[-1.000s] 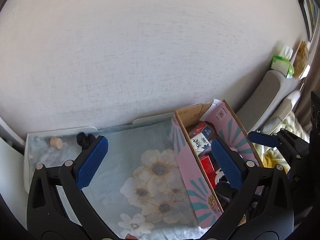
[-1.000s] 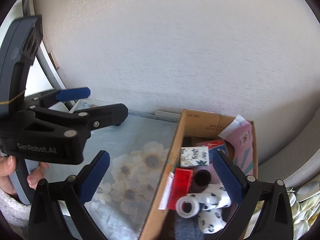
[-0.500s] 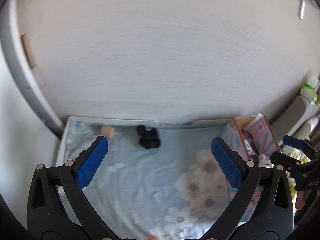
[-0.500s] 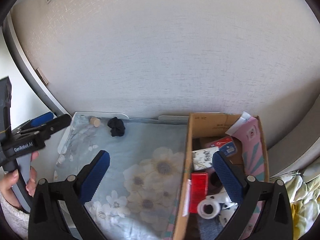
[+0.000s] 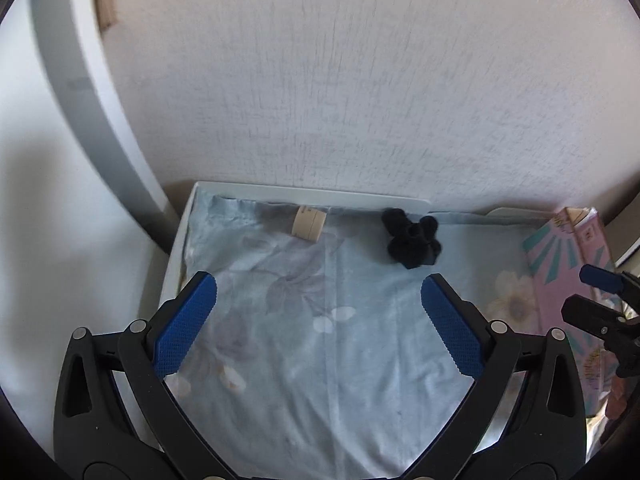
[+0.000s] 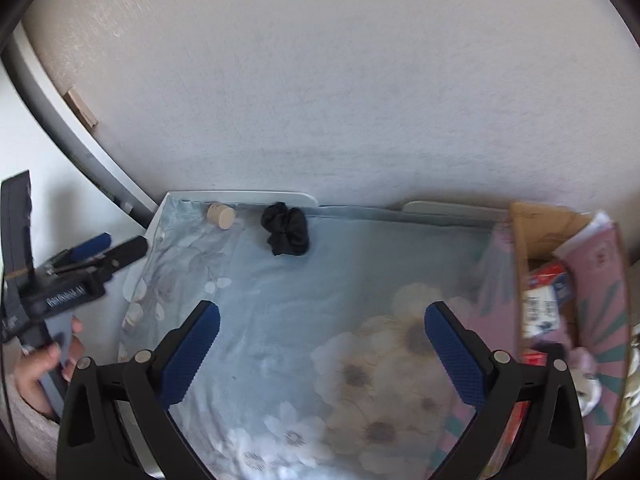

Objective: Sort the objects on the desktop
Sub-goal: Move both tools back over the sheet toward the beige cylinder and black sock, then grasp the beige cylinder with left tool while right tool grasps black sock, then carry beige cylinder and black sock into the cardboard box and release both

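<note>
Change since earlier frames: both views have swung left, away from the cardboard box (image 6: 556, 264); the black scrunchie (image 5: 412, 240) and the beige cap (image 5: 307, 224) now sit ahead of the left gripper (image 5: 318, 328).
Left gripper: jaws spread wide, nothing between them, held above the floral cloth (image 5: 320, 340).
Right gripper: right gripper (image 6: 320, 344) likewise released and empty, over the cloth with the box at its right.
Task items: scrunchie and cap lie apart from each other at the far edge of the tabletop (image 5: 304, 191), close to the wall; other items already lie in the box.
Step in hand (judgement): reaching for the scrunchie with the left gripper.
Method advice: centre the jaws over the bunched fabric, descend until the pads straddle its bulk, close without pinching the cloth beneath.
Risk: the cloth may lift with the item.
Obscured: box contents are blurred in the right view and mostly cut off in the left; what the cap actually is stays unclear.
</note>
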`<state>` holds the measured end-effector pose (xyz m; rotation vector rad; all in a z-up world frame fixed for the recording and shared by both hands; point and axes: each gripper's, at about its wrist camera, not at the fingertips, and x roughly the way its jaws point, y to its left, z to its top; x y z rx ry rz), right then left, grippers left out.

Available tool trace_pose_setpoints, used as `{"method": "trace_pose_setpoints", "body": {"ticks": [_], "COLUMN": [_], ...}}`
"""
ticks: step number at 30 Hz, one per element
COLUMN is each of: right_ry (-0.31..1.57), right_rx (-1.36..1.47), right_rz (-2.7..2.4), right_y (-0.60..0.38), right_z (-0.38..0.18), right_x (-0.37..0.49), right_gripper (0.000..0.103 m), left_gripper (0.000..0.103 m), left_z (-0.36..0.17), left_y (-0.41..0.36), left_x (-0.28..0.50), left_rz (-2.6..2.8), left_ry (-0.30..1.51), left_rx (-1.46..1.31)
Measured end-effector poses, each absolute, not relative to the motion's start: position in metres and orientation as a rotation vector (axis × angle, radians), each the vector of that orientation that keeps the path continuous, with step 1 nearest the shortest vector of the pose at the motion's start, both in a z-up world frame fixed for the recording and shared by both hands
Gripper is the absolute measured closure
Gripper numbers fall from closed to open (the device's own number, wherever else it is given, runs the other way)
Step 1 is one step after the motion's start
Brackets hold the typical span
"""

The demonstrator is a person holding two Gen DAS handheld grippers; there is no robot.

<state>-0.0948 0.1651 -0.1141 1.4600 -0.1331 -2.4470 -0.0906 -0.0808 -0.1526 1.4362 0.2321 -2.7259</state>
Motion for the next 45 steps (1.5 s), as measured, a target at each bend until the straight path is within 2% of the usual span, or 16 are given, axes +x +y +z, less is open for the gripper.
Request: {"method": "trace_pose_setpoints", "body": {"ticks": [3,6,8,9,15,21,23,24,25,27,28,29,30,32,38,45], "right_ry": [-0.078,-0.085,-0.063,-0.046,-0.026,0.015,0.022,0.025,0.026,0.035,0.034,0.022,0.003,-0.008,-0.076,-0.05], "right_rx": [1.446,1.459,1.489,1.508,1.503,1.487,1.484,1.48,1.473,1.47,1.479,1.484,1.488,1.463,1.459,1.465], "right_rz": [-2.455,-2.452,-2.452,-2.451,-2.461,-2.481,-2.48,-2.481,-2.481,-2.478,-2.469,-2.457,-2.443,-2.449,-2.442,-2.425], "right_y": [0.141,0.126,0.12,0.116,0.103,0.095,0.093,0.092,0.091,0.089,0.088,0.088,0.089,0.091,0.104,0.116], "right_z": [-0.135,-0.164,-0.182,-0.19,-0.215,-0.219,-0.219,-0.219,-0.219,-0.219,-0.221,-0.222,-0.224,-0.221,-0.213,-0.188], "right_x": [-0.112,-0.13,-0.14,-0.145,-0.163,-0.176,-0.179,-0.181,-0.182,-0.184,-0.186,-0.187,-0.188,-0.186,-0.179,-0.162], "right_gripper": [0.002,0.012,0.026,0.028,0.029,0.029,0.029,0.029,0.034,0.046,0.057,0.07,0.073,0.086,0.088,0.088], "left_gripper": [0.005,0.012,0.021,0.024,0.025,0.026,0.032,0.037,0.047,0.062,0.073,0.077,0.078,0.078,0.078,0.078], "left_z": [-0.184,-0.209,-0.226,-0.231,-0.252,-0.256,-0.258,-0.259,-0.26,-0.262,-0.261,-0.261,-0.26,-0.256,-0.241,-0.222], "left_y": [-0.086,-0.091,-0.095,-0.096,-0.096,-0.099,-0.101,-0.102,-0.102,-0.102,-0.101,-0.101,-0.1,-0.1,-0.099,-0.093], "left_x": [-0.114,-0.133,-0.147,-0.151,-0.166,-0.168,-0.17,-0.171,-0.172,-0.173,-0.173,-0.173,-0.172,-0.171,-0.163,-0.145], "left_rz": [-2.738,-2.745,-2.744,-2.744,-2.775,-2.781,-2.782,-2.78,-2.781,-2.783,-2.788,-2.793,-2.794,-2.806,-2.816,-2.806], "left_ry": [0.198,0.171,0.15,0.146,0.103,0.142,0.163,0.167,0.173,0.177,0.157,0.152,0.147,0.149,0.15,0.183], "left_rx": [1.457,1.474,1.497,1.503,1.493,1.471,1.469,1.473,1.478,1.49,1.477,1.482,1.48,1.48,1.465,1.491]}}
